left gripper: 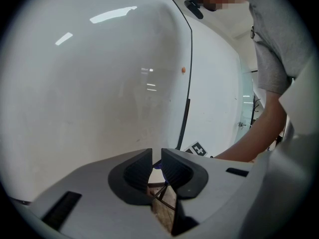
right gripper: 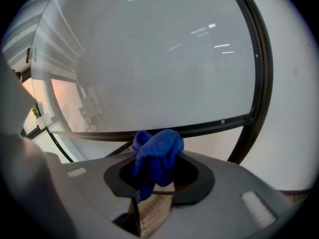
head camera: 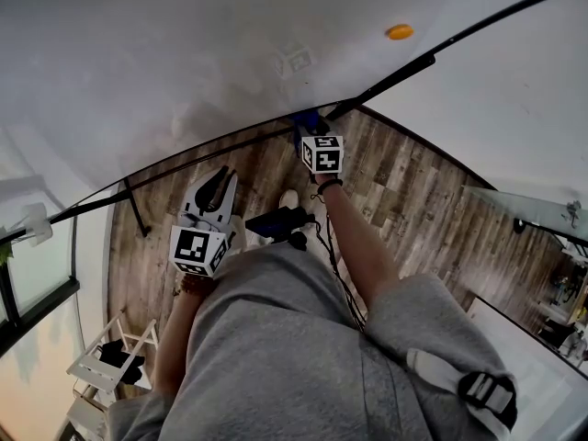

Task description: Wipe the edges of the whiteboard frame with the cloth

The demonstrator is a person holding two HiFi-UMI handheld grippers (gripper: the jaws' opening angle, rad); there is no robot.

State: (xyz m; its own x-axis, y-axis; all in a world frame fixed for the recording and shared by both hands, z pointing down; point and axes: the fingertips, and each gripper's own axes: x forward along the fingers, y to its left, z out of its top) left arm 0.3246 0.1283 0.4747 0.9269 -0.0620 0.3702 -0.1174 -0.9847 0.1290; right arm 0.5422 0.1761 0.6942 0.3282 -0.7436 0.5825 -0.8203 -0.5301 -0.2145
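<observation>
A big whiteboard point(head camera: 184, 53) fills the top of the head view; its black frame point(head camera: 230, 145) runs along the lower edge and climbs to the right. My right gripper point(head camera: 310, 129) is shut on a bunched blue cloth point(head camera: 306, 120), which is held at the bottom frame rail. In the right gripper view the cloth point(right gripper: 157, 153) bulges out between the jaws of the right gripper point(right gripper: 157, 171), just below the rail point(right gripper: 199, 127) near the corner. My left gripper point(head camera: 218, 180) hangs lower left, off the board. Its jaws stand almost together on nothing in the left gripper view point(left gripper: 156, 166).
An orange magnet point(head camera: 399, 32) sticks on the board. A black stand leg point(head camera: 136, 208) drops to the wood floor point(head camera: 413, 191). A white folding rack point(head camera: 110, 361) stands bottom left, a glass panel point(head camera: 524, 205) at the right. A cable point(head camera: 335, 274) runs along my right arm.
</observation>
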